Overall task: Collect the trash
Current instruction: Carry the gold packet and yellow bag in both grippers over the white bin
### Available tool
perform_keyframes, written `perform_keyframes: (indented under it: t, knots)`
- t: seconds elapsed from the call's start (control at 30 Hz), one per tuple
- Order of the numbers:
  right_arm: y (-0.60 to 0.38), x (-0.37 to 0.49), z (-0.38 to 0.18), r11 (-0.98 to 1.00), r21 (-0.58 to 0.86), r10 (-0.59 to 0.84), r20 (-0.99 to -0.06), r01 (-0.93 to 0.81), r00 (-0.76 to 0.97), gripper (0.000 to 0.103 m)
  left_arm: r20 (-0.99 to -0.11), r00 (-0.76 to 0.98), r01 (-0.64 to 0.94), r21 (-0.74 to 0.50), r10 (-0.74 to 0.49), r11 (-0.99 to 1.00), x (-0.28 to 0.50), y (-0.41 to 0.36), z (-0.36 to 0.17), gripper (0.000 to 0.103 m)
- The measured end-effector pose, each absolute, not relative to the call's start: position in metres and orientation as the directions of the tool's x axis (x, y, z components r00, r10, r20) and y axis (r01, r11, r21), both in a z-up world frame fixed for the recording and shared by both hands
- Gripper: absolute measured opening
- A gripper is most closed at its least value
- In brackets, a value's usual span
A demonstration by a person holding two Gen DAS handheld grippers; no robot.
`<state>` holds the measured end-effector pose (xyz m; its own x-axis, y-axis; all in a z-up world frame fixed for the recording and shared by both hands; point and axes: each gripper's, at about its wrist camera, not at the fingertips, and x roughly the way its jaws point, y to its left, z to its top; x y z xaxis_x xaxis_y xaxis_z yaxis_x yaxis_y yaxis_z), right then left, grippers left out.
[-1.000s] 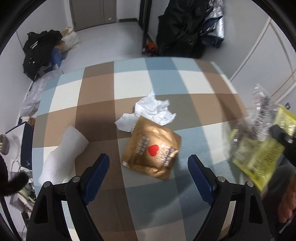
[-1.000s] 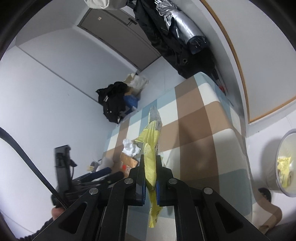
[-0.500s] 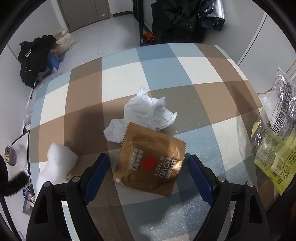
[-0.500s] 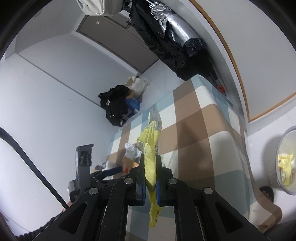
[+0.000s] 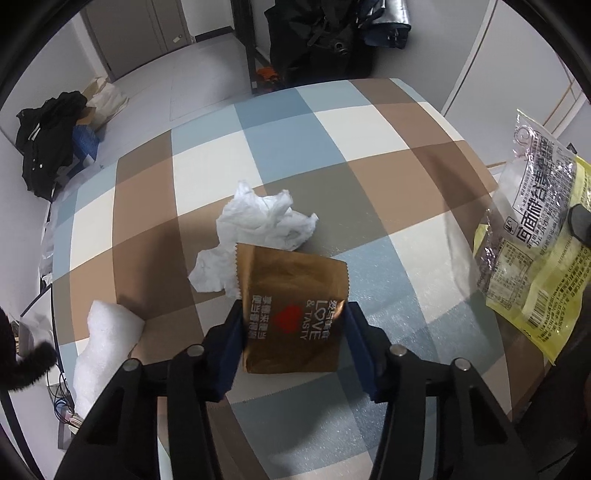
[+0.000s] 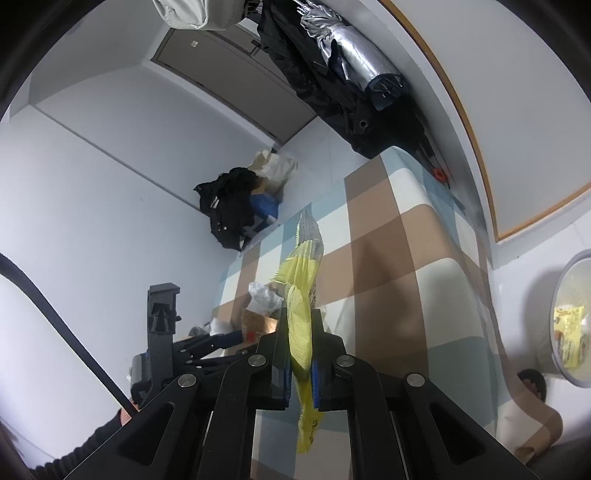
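A gold snack packet (image 5: pixel 291 288) with a red heart lies on the checked tablecloth (image 5: pixel 369 122), partly over a crumpled white tissue (image 5: pixel 266 218). My left gripper (image 5: pixel 293 332) points down at it. Its jaws are closing, the packet is between them, and the blue pads (image 5: pixel 234 332) touch its two side edges. My right gripper (image 6: pixel 299 369) is shut on a yellow and clear wrapper (image 6: pixel 301 295), held off the table's right side. That wrapper (image 5: pixel 535 258) also shows in the left wrist view. The gold packet (image 6: pixel 255 323) and left gripper (image 6: pixel 221 338) are small in the right wrist view.
A white foam piece (image 5: pixel 107 343) lies at the table's left edge. A round bin (image 6: pixel 569 321) with a yellow wrapper inside stands on the floor to the right. Dark clothes and bags (image 5: pixel 48 140) sit on the floor beyond; coats (image 5: pixel 325 33) hang at the back.
The left jaws have come in from wide apart to the gold packet's edges, and the gripper has moved closer over it and rolled. The right gripper kept still with its wrapper.
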<state>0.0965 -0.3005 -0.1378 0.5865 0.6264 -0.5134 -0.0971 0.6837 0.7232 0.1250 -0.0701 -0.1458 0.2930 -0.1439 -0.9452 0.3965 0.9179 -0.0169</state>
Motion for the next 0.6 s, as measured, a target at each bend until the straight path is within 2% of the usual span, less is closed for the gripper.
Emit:
perform_keyframes:
  t: [0.13,0.6]
  knots:
    - [-0.301,0.095,-0.138,0.689,0.719,0.619,-0.518,-0.092,0.590,0.007,-0.945,0.292,0.400,-0.018,-0.147,0.916,0.122,-0.068,-0.145,0.041]
    - [-0.298,0.092,-0.138,0.700,0.708,0.612,-0.528,-0.092,0.589,0.007,-0.936,0.307,0.348,-0.059,-0.173,0.936,0.120,-0.051,-0.146,0.040]
